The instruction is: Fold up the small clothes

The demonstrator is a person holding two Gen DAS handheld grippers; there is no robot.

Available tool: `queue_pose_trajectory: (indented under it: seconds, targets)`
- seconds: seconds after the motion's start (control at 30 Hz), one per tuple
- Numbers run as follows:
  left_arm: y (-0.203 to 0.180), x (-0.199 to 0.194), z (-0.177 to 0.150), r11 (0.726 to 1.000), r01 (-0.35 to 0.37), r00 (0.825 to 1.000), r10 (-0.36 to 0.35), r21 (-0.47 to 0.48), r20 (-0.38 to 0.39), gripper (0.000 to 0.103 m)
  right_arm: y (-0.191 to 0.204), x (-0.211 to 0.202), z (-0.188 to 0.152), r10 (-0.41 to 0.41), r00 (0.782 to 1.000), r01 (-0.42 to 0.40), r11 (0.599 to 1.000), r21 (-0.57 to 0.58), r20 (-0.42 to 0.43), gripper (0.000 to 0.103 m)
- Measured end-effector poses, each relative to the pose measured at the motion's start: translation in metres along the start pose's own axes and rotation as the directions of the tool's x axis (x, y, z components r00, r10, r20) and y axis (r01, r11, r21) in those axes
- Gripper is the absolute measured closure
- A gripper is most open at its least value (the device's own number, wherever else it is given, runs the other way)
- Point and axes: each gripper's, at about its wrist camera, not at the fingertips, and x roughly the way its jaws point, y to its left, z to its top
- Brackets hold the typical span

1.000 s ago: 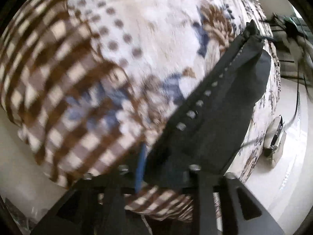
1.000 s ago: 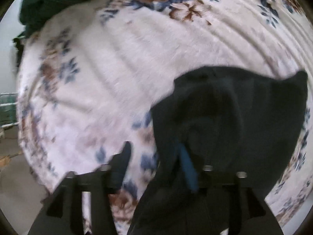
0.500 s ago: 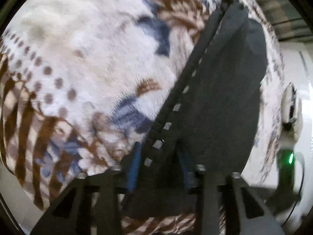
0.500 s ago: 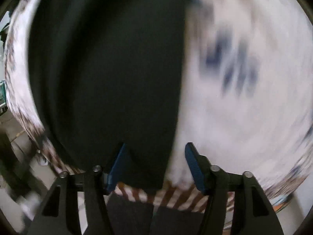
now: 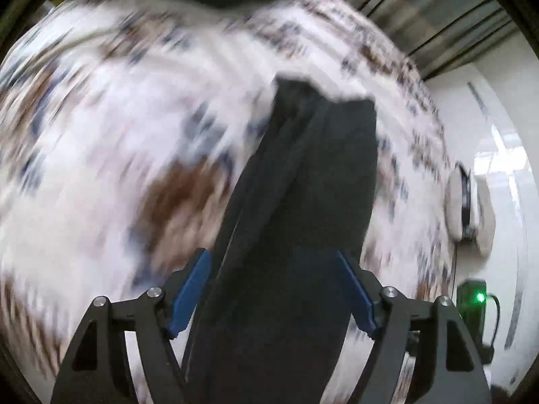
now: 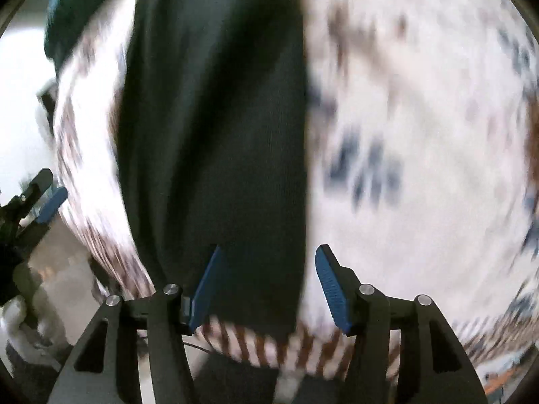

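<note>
A floral blanket (image 5: 141,141) covered the surface, with a green-lit device (image 5: 473,306) and a white gadget (image 5: 466,208) beyond its edge. The dark garment (image 5: 303,202) lay lengthwise between the spread fingers of the left tool (image 5: 274,289); whether it touched them was unclear. The right tool (image 6: 266,286) hung open over the garment's near edge.

We counted one dark garment (image 5: 303,202) laid out on one floral blanket (image 5: 118,141), and two grippers — the left gripper (image 5: 274,289) and the right gripper (image 6: 266,286). At the bed's far end we saw one teal bundle (image 6: 77,6) — one green-lit device (image 5: 475,306) beside it.
</note>
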Motion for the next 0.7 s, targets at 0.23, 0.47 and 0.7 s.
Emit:
queue_pose_trajectory:
  seconds: [0.23,0.47,0.7]
  targets:
    - [-0.023,0.133,0.153,0.998,0.004,1.0,-0.004,0.063,-0.003,0.029,-0.012,-0.031,0.157,-0.037,0.974,0.026,0.998,0.054,0.223,0.043]
    - [-0.014,0.18,0.187,0.98,0.123,0.991,-0.114,0.156,-0.065,0.098,-0.018,-0.006,0.25,0.022,0.967,-0.062,0.987,0.15,0.253,0.043]
    - [0.041,0.185,0.212,0.98,0.197,0.978,-0.195,0.021,-0.079,0.098,-0.021,0.006,0.294,-0.007,0.953,-0.048,0.983,0.175,0.303,0.078]
